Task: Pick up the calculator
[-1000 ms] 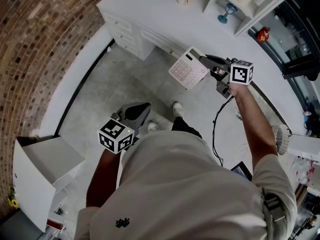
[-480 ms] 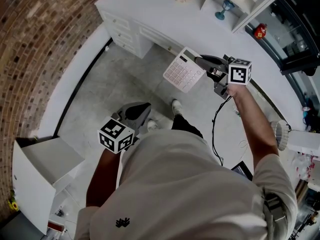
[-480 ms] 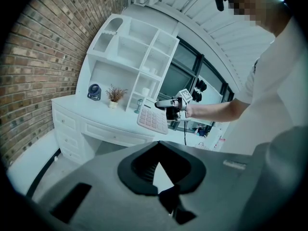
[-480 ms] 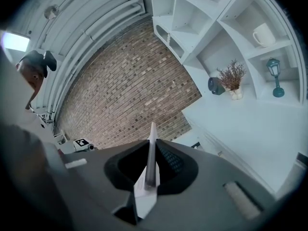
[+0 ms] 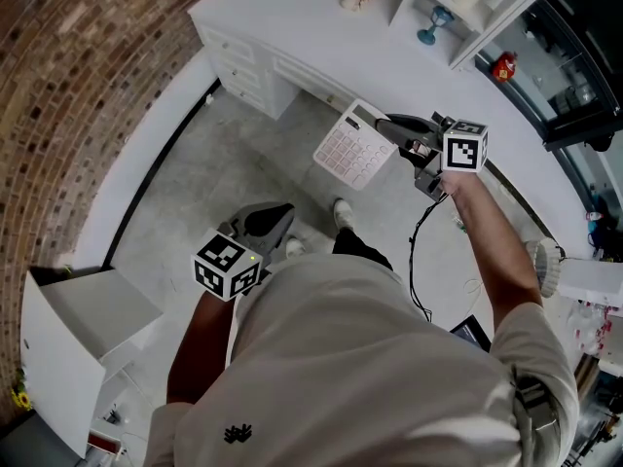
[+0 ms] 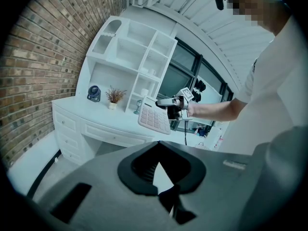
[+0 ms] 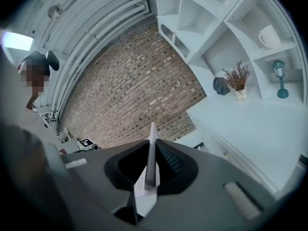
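Note:
The white calculator (image 5: pixel 352 147) with pink keys hangs in the air above the floor, in front of the desk. My right gripper (image 5: pixel 391 130) is shut on its right edge. In the right gripper view the calculator (image 7: pixel 150 153) shows edge-on, clamped between the two dark pads. The left gripper view has the calculator (image 6: pixel 154 117) in the distance, held out at arm's length. My left gripper (image 5: pixel 275 214) stays low at my left side, apart from the calculator, its jaws shut with nothing in them (image 6: pixel 159 173).
A white desk (image 5: pixel 292 17) with drawers runs along the brick wall (image 5: pixel 88 76). A shelf unit (image 5: pixel 492 17) on it holds a mug, a small plant and a blue ornament. A white cabinet (image 5: pixel 88 329) stands at the lower left. A black cable (image 5: pixel 417 251) hangs from my right gripper.
My right gripper has carried the calculator a little to the left, closer to the desk's edge. The left gripper has stayed where it was.

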Available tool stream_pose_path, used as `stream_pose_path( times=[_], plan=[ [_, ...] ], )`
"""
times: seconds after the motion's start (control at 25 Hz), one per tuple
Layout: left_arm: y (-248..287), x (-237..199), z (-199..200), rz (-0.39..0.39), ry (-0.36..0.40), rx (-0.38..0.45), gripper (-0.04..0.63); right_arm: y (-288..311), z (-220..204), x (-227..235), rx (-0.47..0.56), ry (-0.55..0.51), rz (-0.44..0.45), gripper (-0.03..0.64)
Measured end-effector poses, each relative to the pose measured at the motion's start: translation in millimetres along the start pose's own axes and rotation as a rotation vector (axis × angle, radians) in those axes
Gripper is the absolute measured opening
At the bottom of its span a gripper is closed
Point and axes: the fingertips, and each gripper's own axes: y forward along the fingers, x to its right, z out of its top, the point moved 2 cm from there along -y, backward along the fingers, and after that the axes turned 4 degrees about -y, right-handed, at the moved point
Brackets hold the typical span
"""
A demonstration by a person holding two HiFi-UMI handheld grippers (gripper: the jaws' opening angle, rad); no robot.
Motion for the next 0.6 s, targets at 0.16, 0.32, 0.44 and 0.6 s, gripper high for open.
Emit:
stream_pose_path(
  times=[0.16,0.32,0.44,0.6],
  plan=[
    [-0.9,8.0,-6.6,-0.003,0.003,-0.002,0.006,-3.5,-4.8,-8.8,0.003,-0.002,0.008,0.057],
    [-3.9,7.9,-4.0,-0.004,0.005,-0.002,0.006,-2.4,-3.1,-14.6,0.002,-0.003,0.016,0.057],
    [-4.9,8.0,-3.7,-0.005,0.003,-0.001,0.006,-2.9,-1.5,-17.9,0.000,-0.004,0.017,0.057],
    [-4.8,8.5,-6.3,-0.005,-0.002,-0.003,0.006,-4.1,-2.2,-20.9,-0.001,-0.004,0.022,0.057]
  ],
)
